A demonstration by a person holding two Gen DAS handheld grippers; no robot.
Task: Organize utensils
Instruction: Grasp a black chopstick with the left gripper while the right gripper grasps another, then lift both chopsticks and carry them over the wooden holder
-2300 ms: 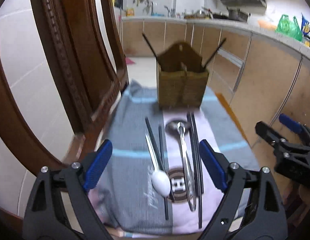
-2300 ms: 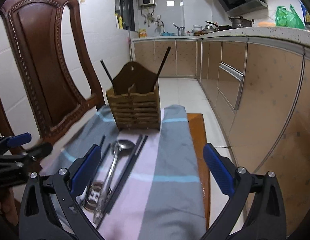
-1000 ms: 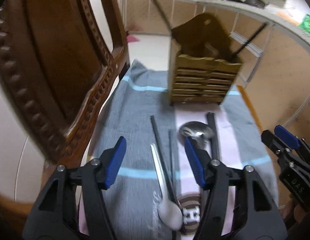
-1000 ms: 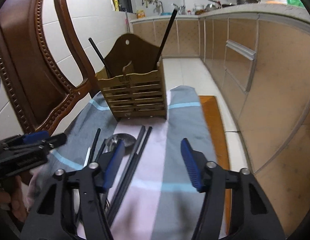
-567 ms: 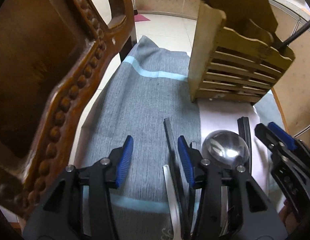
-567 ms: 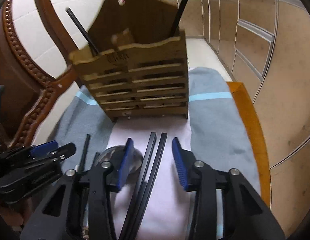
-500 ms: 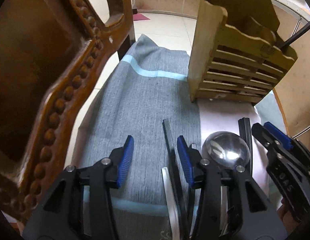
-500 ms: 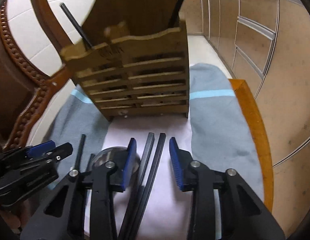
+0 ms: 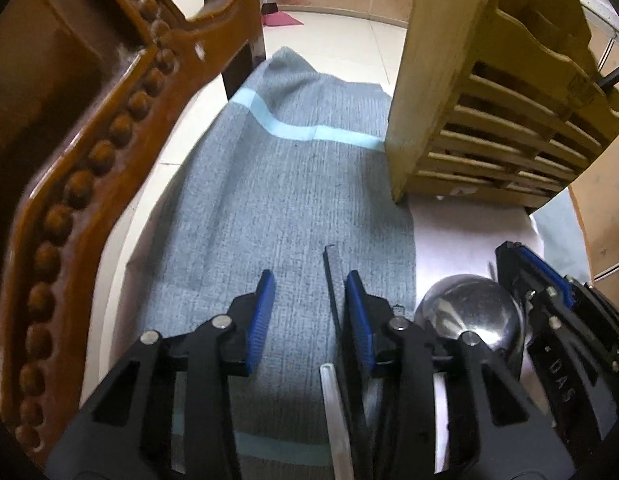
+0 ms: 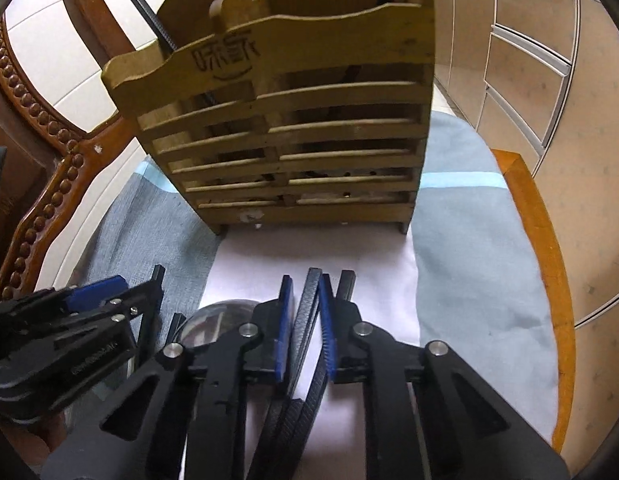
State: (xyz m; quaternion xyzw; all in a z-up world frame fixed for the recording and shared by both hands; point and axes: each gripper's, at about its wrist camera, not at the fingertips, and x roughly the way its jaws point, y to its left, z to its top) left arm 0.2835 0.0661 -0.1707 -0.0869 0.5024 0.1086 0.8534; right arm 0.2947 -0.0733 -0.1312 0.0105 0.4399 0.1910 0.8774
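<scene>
Utensils lie on a grey and white cloth before a slatted wooden holder with two black chopsticks standing in it. My left gripper is low over the cloth with its jaws closing. A black chopstick lies between them, against the right pad and clear of the left pad. A white spoon handle lies under it. My right gripper is closing its jaws, and both pads sit tight on another black chopstick. A second chopstick lies just outside its right finger. A steel ladle bowl rests between the two grippers.
A carved brown chair back rises close on the left. The holder stands just beyond the fingertips. An orange wooden edge borders the cloth on the right, with kitchen cabinets and tiled floor behind.
Both grippers have moved forward and down to the utensil tips near the holder. Both pairs of jaws have narrowed, and the right pair has come in onto a black chopstick.
</scene>
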